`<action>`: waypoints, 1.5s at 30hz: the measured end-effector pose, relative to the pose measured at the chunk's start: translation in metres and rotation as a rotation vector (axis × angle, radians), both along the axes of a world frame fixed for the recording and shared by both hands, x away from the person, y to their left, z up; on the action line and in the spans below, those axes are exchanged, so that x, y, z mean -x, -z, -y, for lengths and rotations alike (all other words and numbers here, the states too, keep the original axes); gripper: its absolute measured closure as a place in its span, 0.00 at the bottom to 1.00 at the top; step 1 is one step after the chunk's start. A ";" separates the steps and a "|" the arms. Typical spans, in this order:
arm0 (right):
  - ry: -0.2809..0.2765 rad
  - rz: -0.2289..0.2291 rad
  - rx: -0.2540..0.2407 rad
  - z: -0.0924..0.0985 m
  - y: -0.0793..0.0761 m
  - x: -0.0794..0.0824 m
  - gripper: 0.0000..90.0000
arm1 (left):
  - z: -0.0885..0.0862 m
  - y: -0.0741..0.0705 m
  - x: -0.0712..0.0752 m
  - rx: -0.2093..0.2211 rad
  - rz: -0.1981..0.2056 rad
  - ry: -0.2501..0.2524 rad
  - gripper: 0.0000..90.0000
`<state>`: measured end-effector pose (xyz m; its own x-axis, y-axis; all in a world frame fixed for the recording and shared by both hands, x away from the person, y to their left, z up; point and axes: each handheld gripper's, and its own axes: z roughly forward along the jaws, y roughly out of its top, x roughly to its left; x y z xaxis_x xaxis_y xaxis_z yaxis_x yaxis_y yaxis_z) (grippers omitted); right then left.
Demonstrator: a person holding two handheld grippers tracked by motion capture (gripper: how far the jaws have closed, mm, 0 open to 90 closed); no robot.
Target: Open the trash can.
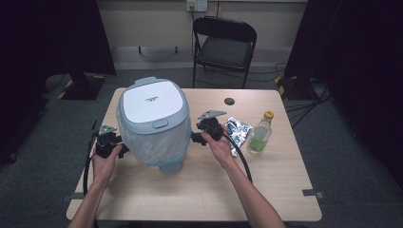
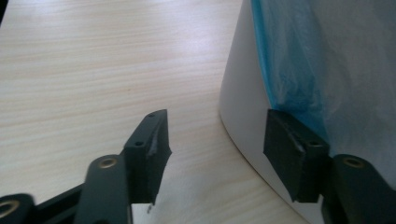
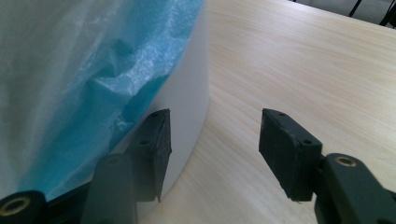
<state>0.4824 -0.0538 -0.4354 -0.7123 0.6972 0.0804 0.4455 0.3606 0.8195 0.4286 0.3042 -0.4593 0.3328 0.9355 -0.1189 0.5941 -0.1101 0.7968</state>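
A: In the high view, what is standing on the worktop?

B: A white bin with a grey lid is standing near the left edge of the worktop, toward the far side. A thin plastic bag is hanging over its body. The left gripper is waiting just beside the bin's left side, and the right gripper is waiting just beside its right side. Each one is sitting in a hand. Toward the right edge, a foil packet is lying beside a clear bottle with a yellow cap. Behind the far edge, a black folding chair is standing on the floor.

A: And what is the left gripper view showing?

B: The jaws are standing apart and nothing is being pinched. One pad is lying close against the white wall of the bin, under the blue edge of the bag; I cannot tell if it is touching. The other pad is hanging over the bare wood.

A: Is the right gripper view showing the same?

B: Nearly. Its jaws are also standing apart. One pad is sitting close to the bin, below the crumpled blue bag, and the other is hanging over the wood. Nothing is lying between them.
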 end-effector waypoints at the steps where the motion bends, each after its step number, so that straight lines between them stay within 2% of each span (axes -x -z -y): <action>1: -0.004 0.002 0.004 0.001 -0.001 0.002 0.51 | 0.002 0.000 -0.002 -0.007 0.003 0.006 0.50; 2: -0.008 0.009 0.010 0.003 -0.002 0.004 0.51 | 0.004 -0.001 -0.004 -0.014 0.000 0.010 0.51; 4: -0.019 -0.006 0.006 0.006 -0.004 0.007 0.51 | 0.007 -0.004 -0.010 -0.016 -0.024 0.015 0.52; 5: -0.032 -0.018 0.009 0.011 -0.004 0.008 0.48 | 0.013 -0.005 -0.015 -0.038 -0.020 0.016 0.55; 10: -0.023 -0.011 0.025 0.016 -0.005 0.013 0.44 | 0.018 -0.004 -0.023 -0.025 -0.020 0.024 0.55; 12: -0.023 0.000 0.032 0.018 -0.005 0.015 0.43 | 0.018 -0.004 -0.025 -0.029 -0.013 0.026 0.52; 13: -0.021 0.004 0.038 0.019 -0.006 0.016 0.38 | 0.017 -0.003 -0.026 -0.027 -0.015 0.026 0.47; 14: -0.019 0.009 0.044 0.019 -0.007 0.016 0.34 | 0.015 -0.004 -0.027 -0.028 -0.025 0.031 0.47; 15: -0.013 0.012 0.050 0.020 -0.007 0.015 0.33 | 0.013 -0.004 -0.028 -0.024 -0.029 0.035 0.44; 17: 0.018 0.012 0.073 0.022 -0.006 0.013 0.33 | 0.009 -0.005 -0.029 -0.008 -0.029 0.044 0.39; 20: 0.073 -0.011 0.082 0.030 -0.001 0.007 0.33 | 0.003 -0.005 -0.028 -0.042 -0.027 0.025 0.38; 22: 0.123 -0.003 0.081 0.034 0.000 0.001 0.33 | -0.002 -0.004 -0.030 -0.015 -0.028 0.016 0.38; 25: 0.182 0.020 0.051 0.036 -0.002 -0.007 0.32 | -0.003 -0.004 -0.033 0.003 -0.017 -0.012 0.38; 26: 0.191 0.032 0.045 0.036 -0.003 -0.009 0.31 | -0.002 -0.005 -0.036 0.002 -0.027 -0.008 0.38; 27: 0.195 0.042 0.015 0.032 -0.004 -0.015 0.30 | 0.003 -0.008 -0.040 0.003 -0.018 0.011 0.38; 28: 0.195 0.042 0.015 0.032 -0.004 -0.015 0.30 | 0.003 -0.008 -0.040 0.003 -0.018 0.011 0.38; 30: 0.183 0.031 -0.012 0.027 -0.005 -0.019 0.29 | 0.006 -0.013 -0.042 0.026 0.023 0.037 0.37; 31: 0.176 0.036 -0.013 0.021 -0.003 -0.022 0.29 | 0.007 -0.013 -0.043 0.034 0.021 0.039 0.41; 33: 0.171 0.037 -0.013 0.018 -0.001 -0.024 0.29 | 0.006 -0.011 -0.046 0.062 0.004 0.032 0.41; 35: 0.153 0.020 -0.034 0.013 0.003 -0.025 0.29 | 0.006 -0.010 -0.046 0.073 0.004 0.047 0.44; 38: 0.147 0.029 -0.034 0.007 0.007 -0.023 0.37 | 0.009 -0.012 -0.044 0.067 0.009 0.066 0.55; 40: 0.132 0.018 -0.047 0.008 0.007 -0.024 0.41 | 0.009 -0.012 -0.044 0.087 -0.001 0.086 0.61; 41: 0.110 0.005 -0.047 0.010 0.005 -0.023 0.50 | 0.010 -0.012 -0.043 0.101 -0.006 0.098 0.62; 42: 0.100 0.004 -0.046 0.010 0.005 -0.023 0.53 | 0.010 -0.012 -0.043 0.101 -0.006 0.098 0.62; 44: 0.093 0.004 -0.036 0.011 0.003 -0.021 0.53 | 0.012 -0.011 -0.041 0.112 0.000 0.105 0.64; 45: 0.081 0.000 -0.027 0.012 0.002 -0.019 0.58 | 0.016 -0.011 -0.039 0.119 0.006 0.111 0.71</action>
